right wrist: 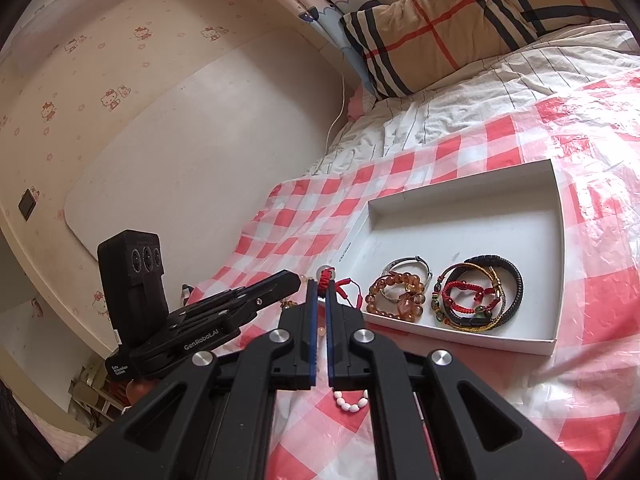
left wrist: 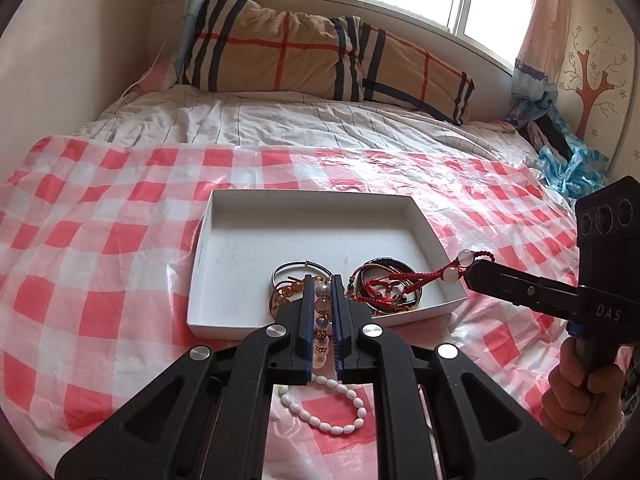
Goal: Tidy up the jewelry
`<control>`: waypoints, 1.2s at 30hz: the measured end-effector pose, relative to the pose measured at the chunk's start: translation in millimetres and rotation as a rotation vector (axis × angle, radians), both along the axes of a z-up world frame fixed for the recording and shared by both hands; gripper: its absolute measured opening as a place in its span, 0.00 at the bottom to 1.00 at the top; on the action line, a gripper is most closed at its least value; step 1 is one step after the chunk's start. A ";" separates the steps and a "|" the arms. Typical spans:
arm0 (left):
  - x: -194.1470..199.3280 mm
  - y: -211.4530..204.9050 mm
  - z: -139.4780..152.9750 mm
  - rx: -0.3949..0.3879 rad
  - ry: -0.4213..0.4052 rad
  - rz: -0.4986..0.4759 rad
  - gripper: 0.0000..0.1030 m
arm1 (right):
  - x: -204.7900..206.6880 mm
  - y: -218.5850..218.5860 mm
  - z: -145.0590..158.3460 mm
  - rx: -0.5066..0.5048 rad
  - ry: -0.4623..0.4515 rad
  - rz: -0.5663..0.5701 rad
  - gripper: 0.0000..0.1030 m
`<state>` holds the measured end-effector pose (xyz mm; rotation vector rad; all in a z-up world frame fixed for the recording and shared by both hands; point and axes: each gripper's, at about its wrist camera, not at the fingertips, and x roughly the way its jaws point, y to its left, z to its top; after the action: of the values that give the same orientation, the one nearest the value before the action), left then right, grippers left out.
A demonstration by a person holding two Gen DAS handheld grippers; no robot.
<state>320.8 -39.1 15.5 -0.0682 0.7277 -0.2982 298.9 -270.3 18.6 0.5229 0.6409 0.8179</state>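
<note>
A white shallow box (left wrist: 224, 276) (right wrist: 556, 240) lies on the checked sheet and holds an amber bead bracelet (right wrist: 394, 294), a metal bangle (right wrist: 406, 266) and a pile of cord bracelets (right wrist: 480, 300) (left wrist: 390, 292). My left gripper (left wrist: 322, 280) (right wrist: 296, 280) is shut on a pale bead bracelet (left wrist: 322, 312) above the box's near edge. My right gripper (right wrist: 322, 282) (left wrist: 470, 272) is shut on a red cord bracelet (right wrist: 348, 286) (left wrist: 416, 278) with white beads, beside the box's corner. A white oval-bead bracelet (left wrist: 332, 404) (right wrist: 352, 400) lies on the sheet under the grippers.
A red and white checked plastic sheet (left wrist: 100, 240) covers the bed. A plaid pillow (left wrist: 320, 56) lies at the head under the window. A wall (right wrist: 180, 140) runs along the bed's left side. A blue plastic bag (left wrist: 568, 164) sits at the right.
</note>
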 end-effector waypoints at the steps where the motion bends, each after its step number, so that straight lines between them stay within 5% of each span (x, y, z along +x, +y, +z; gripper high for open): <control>1: -0.6 -1.5 0.4 0.006 -0.006 0.003 0.07 | 0.1 0.2 0.4 -0.002 0.001 0.001 0.04; 28: 1.0 -22.4 3.8 0.026 -0.070 -0.004 0.07 | 4.5 -4.2 -2.7 0.004 0.007 -0.018 0.04; 36: 24.0 -21.5 1.5 -0.090 -0.063 0.016 0.07 | 16.0 -10.1 -10.9 0.025 0.035 -0.051 0.04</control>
<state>344.8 -60.6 17.0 -0.1496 0.6511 -0.3164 314.9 -280.3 7.7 0.5752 0.6473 0.7706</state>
